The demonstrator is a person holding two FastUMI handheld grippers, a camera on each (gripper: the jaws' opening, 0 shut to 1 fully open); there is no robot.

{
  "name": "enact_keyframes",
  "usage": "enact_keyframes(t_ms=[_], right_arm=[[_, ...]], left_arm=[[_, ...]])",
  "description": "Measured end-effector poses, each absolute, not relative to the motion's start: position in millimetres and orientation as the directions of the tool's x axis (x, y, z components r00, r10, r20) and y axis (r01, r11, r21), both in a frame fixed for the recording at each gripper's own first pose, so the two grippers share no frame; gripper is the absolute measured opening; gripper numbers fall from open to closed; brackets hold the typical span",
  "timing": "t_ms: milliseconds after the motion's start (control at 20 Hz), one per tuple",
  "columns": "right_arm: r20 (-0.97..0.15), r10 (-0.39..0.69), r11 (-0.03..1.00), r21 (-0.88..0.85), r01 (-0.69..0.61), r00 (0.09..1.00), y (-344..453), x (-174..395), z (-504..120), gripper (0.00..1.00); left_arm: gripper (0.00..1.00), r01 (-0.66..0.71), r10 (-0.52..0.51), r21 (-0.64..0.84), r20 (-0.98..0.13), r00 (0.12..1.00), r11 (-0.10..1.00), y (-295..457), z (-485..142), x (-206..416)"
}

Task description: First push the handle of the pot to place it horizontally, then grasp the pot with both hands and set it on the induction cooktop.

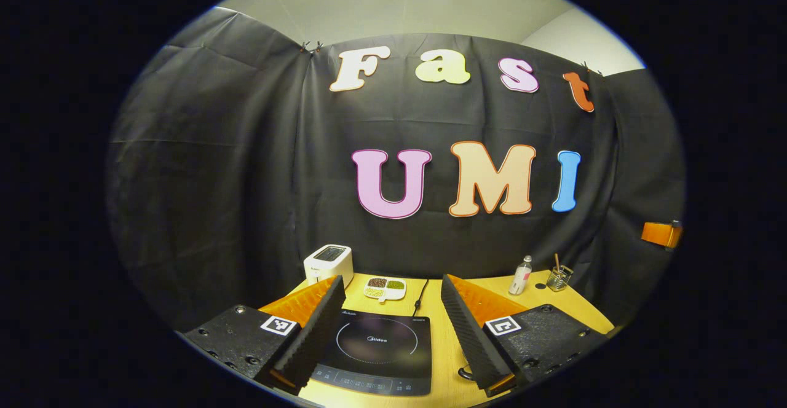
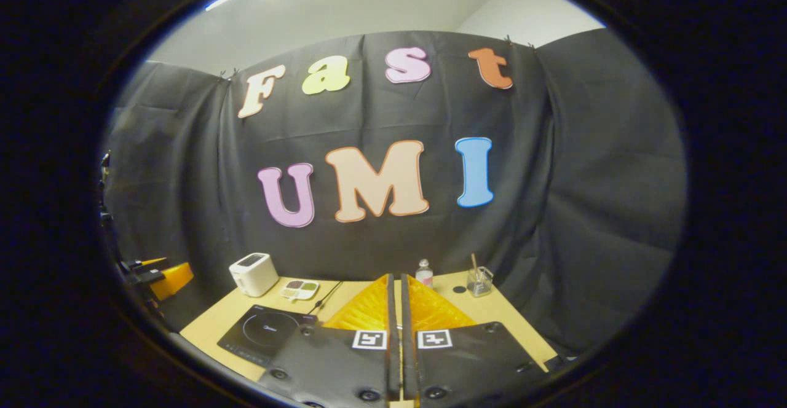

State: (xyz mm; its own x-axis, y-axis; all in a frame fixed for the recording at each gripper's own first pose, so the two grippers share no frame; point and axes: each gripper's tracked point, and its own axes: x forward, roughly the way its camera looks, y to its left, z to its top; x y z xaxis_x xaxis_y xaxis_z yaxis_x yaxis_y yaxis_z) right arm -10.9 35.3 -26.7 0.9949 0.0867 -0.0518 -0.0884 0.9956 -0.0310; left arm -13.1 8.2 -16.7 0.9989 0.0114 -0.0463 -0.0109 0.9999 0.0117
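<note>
The black induction cooktop (image 1: 378, 346) lies flat on the wooden table (image 1: 442, 346), right below and between the fingers of my left gripper (image 1: 392, 280), which stands wide open with nothing in it. In the right gripper view the cooktop (image 2: 264, 331) sits low at the left. My right gripper (image 2: 396, 278) is shut, its two fingers pressed together with nothing between them, held over the table's middle. An orange part of the other gripper (image 2: 167, 278) pokes in at the far left edge.
At the back of the table stand a white toaster (image 1: 329, 263), a small divided dish of beans (image 1: 385, 288), a small bottle (image 1: 521, 276) and a glass with a stick (image 1: 558, 279). A black cord (image 1: 421, 297) runs from the cooktop to the wall.
</note>
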Motion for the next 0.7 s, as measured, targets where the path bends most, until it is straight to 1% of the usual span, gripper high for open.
enact_keyframes(t_ms=[50,100,150,200,250,300,500,550,600,650,700], right_arm=[[-0.055,0.089,0.995,-0.033,-0.091,0.995,36.8,-9.0,-27.2,0.00],[-0.060,0.091,0.995,-0.038,-0.093,0.994,38.3,-7.4,-29.7,0.00],[-0.071,0.095,0.994,-0.043,-0.098,0.993,40.3,-6.3,-34.8,0.04],[-0.083,0.095,0.994,-0.044,-0.099,0.992,40.3,-6.5,-42.2,0.04],[-0.095,0.098,0.994,-0.042,-0.103,0.991,41.7,-7.0,-48.3,0.00],[-0.111,0.100,0.994,-0.039,-0.105,0.989,42.8,-6.0,-56.0,0.04],[-0.201,0.109,0.992,-0.037,-0.119,0.974,50.4,-4.4,-97.4,0.04],[-0.226,0.112,0.992,-0.039,-0.124,0.968,52.9,-3.9,-106.9,0.00],[-0.254,0.117,0.991,-0.039,-0.131,0.960,55.8,-5.2,-118.6,0.00],[-0.280,0.123,0.990,-0.037,-0.138,0.952,59.5,-6.3,-129.9,0.04],[-0.304,0.129,0.989,-0.032,-0.145,0.944,63.2,-6.6,-138.9,0.00]], left_arm=[[0.96,-0.010,0.011,0.012,-0.049,0.999,1.000,9.0,-17.6,-13.3],[0.96,-0.009,0.010,0.012,-0.052,0.999,1.000,9.1,-18.3,-14.4],[0.96,-0.010,0.010,0.013,-0.052,0.999,1.000,8.9,-19.3,-14.6],[0.96,-0.012,0.012,0.014,-0.053,0.999,1.000,10.2,-19.0,-14.5],[0.96,-0.013,0.014,0.014,-0.054,0.998,1.000,11.6,-20.9,-15.8],[0.96,-0.015,0.016,0.014,-0.055,0.998,1.000,12.3,-20.7,-14.8],[0.96,-0.031,0.032,0.022,-0.060,0.998,0.999,16.2,-25.5,-14.0],[0.96,-0.037,0.038,0.024,-0.064,0.997,0.999,18.2,-27.8,-14.0],[0.96,-0.042,0.044,0.025,-0.066,0.997,0.999,19.7,-29.4,-13.5],[0.96,-0.047,0.048,0.025,-0.071,0.996,0.999,21.3,-32.2,-13.4],[0.96,-0.050,0.052,0.024,-0.075,0.996,0.998,22.3,-33.8,-13.1]])
